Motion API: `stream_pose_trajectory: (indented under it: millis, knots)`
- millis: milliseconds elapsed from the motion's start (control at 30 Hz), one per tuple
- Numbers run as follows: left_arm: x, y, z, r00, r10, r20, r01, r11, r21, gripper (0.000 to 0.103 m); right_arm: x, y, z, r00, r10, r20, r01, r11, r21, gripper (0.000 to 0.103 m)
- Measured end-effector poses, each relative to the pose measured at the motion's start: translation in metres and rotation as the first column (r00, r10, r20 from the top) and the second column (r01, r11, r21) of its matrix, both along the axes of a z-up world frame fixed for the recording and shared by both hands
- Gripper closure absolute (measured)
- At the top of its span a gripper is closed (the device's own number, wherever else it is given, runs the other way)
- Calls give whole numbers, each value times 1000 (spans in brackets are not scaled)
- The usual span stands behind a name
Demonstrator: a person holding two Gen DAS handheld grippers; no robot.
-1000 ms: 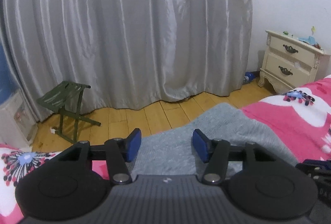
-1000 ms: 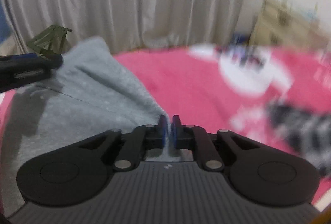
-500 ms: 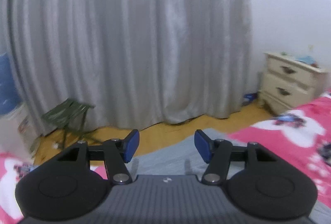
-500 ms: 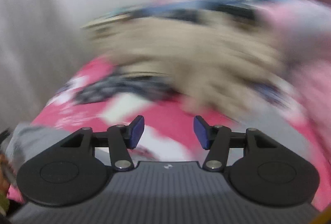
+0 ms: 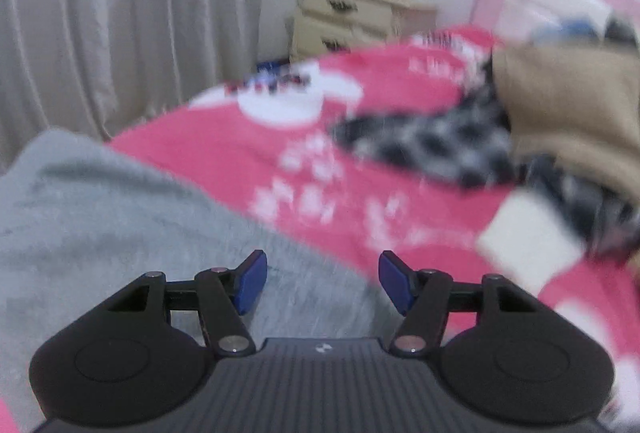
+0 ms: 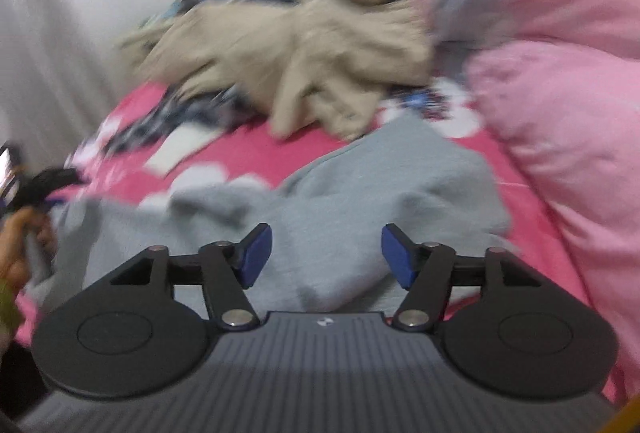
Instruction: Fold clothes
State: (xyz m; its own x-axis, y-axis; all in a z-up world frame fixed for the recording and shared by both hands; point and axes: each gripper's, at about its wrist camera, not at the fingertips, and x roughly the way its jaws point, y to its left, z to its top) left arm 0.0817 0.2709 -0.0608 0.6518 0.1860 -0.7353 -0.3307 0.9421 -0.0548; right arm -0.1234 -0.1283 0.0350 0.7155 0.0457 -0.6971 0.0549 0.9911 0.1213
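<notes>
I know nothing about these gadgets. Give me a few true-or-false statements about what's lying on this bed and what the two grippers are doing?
1. The right gripper is clamped on the grey garment. False: its jaws have just been opening and stand apart, nothing pinched.
2. The left gripper is open. True.
3. The bed cover is plain blue. False: it is pink with white patterns.
4. A beige garment lies beyond the grey one. True.
5. A cream nightstand stands beside the curtain. True.
</notes>
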Motion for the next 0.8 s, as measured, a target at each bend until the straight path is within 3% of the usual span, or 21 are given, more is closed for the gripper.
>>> stream_pose_trajectory:
  millis: [100,200,300,367,433,600,667,733,800]
  knots:
    - [-1,5,-13,997,-76,-4,76,997,35,40,21,28,-7,992,123,-12,-123,983,-134,34]
    - [-3,12,-11,996,-87,18,87,996,22,40,53,30,-7,995,93,-20,-95,979,-178,34]
    - [3,9,-13,994,-108,23,107,993,58,40,100,6,-11,999,-29,-46,26,998,-52,34]
    - [6,6,-15,992,-121,21,119,989,87,39,144,-13,-21,986,-99,-134,110,991,73,34]
    - [6,5,-15,992,-121,26,118,989,93,39,188,-23,-37,966,-104,-237,145,977,159,34]
    - [5,5,-16,991,-130,34,126,987,100,39,267,-18,-93,890,-111,-442,142,989,39,35]
    - [5,6,-17,990,-133,37,128,986,106,39,275,-17,-111,857,-98,-506,134,990,34,42]
    - [6,6,-17,990,-133,39,128,986,111,39,270,-19,-115,858,-97,-505,110,994,-3,71]
    - [6,7,-17,990,-134,35,129,985,118,39,258,-30,-106,872,-134,-471,151,988,-2,94]
